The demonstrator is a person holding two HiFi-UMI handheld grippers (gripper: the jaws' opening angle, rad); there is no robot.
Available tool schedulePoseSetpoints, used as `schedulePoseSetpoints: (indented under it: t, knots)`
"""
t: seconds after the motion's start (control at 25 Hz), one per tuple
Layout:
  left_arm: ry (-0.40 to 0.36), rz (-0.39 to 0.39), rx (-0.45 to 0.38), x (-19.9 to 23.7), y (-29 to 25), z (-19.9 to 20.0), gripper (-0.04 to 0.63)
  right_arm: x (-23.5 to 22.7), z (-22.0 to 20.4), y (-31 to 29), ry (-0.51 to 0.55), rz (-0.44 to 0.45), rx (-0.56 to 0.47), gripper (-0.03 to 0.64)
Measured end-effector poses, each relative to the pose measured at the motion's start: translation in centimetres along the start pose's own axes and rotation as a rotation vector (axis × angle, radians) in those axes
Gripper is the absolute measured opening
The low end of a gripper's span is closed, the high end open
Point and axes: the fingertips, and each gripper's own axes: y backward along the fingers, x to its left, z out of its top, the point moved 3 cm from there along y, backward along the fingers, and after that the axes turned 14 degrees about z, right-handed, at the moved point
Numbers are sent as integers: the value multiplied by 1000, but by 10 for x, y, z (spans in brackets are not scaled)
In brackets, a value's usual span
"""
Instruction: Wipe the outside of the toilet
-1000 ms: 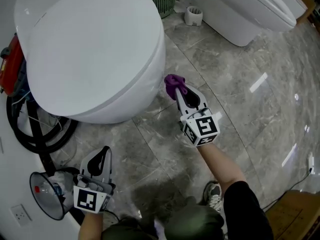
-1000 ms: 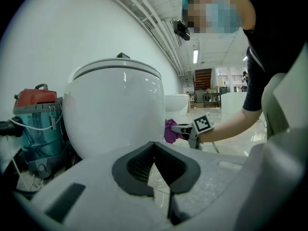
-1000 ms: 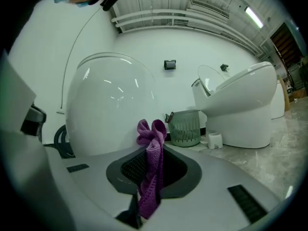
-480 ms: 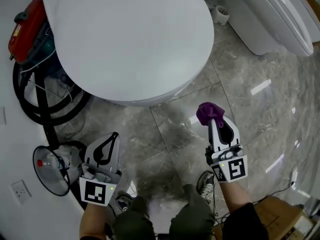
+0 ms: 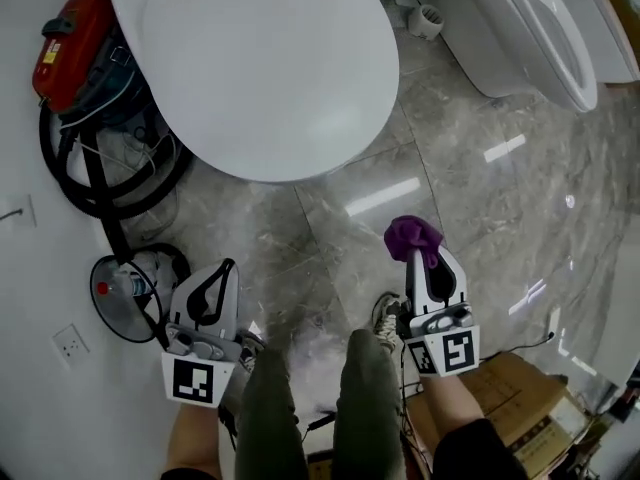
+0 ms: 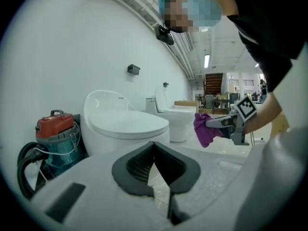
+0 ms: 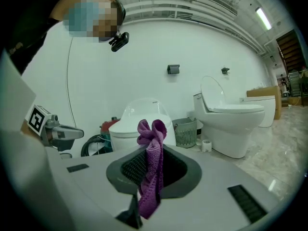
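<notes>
Toilet (image 5: pixel 260 68), lid down, at top of head view, well apart from both grippers. Left gripper (image 5: pixel 228 268) low left, jaws together on nothing. Right gripper (image 5: pixel 418 256) low right, clamped on purple cloth (image 5: pixel 410 234), over grey tiled floor (image 5: pixel 480 168). Left gripper view: jaw tips meeting, empty, with toilet ahead beside red vacuum cleaner (image 6: pixel 55 129). Right gripper view: cloth pinched between jaws and drooping, toilet beyond, second toilet (image 7: pixel 231 121) at right.

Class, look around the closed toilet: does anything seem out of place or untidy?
Yes: a red vacuum cleaner sits between the toilet and the wall, its black hose sprawling in loose loops over the floor.
</notes>
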Motion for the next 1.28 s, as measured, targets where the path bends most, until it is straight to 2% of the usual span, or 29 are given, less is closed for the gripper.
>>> schedulePoseSetpoints:
  t: [0.28,0.6,0.72,0.92,1.28]
  knots:
    - [31,-12,14,-20,29,107,3,25,100,33,-45,8,28,52]
    - [36,32,-13,-33,59,215,3,37,215,61,-83,14,-19,52]
    - [53,36,-10,-39,70,244,3,39,251,69,-81,16,-32,52]
    - [69,-13,20,-50,93,282,3,49,300,88,-93,12,-55,52]
    - [133,0,2,-67,119,382,3,56,381,129,-86,78,-19,52]
